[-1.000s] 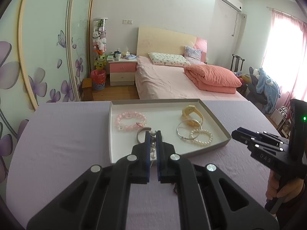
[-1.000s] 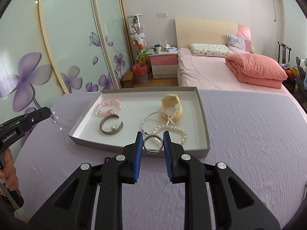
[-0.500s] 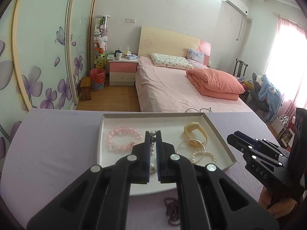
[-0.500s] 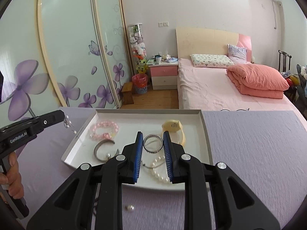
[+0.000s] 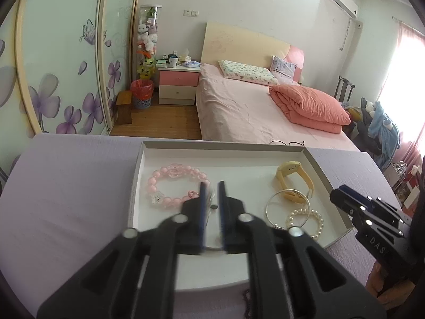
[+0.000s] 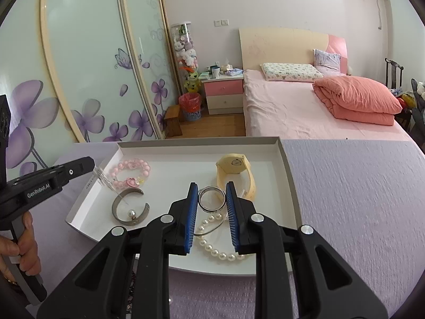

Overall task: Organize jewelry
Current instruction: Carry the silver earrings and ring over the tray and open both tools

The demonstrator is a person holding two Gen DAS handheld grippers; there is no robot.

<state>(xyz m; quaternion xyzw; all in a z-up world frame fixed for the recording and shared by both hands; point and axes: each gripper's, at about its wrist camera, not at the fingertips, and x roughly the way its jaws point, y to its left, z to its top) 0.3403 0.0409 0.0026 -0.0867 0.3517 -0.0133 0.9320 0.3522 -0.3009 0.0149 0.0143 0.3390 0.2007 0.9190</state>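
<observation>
A shallow white tray [image 6: 288, 175] [image 5: 136, 180] on the purple table holds a pink bead bracelet [image 5: 170, 187] [image 6: 131, 171], a yellow watch [image 6: 236, 172] [image 5: 293, 183], a pearl bracelet [image 6: 215, 250] [image 5: 305, 222], a thin silver bangle [image 5: 276, 207] and a grey cuff [image 6: 130, 208]. My right gripper [image 6: 212, 199] is shut on a silver ring [image 6: 212, 198] above the tray. My left gripper [image 5: 211, 199] is over the tray's left part, jaws slightly apart on a pearl chain that blurs between them; in the right wrist view [image 6: 91, 163] the chain [image 6: 106, 180] hangs into the tray, a pearl [image 6: 131, 213] lying inside the cuff.
A dark bead string [image 5: 247, 303] lies on the table in front of the tray. Behind the table are a pink bed [image 6: 305, 111], a nightstand [image 6: 224, 94] and flowered wardrobe doors [image 6: 79, 79].
Both grippers have moved forward over the tray. The pearl chain in my left gripper has come down so its end pearl rests in the tray. The ring stays in my right gripper.
</observation>
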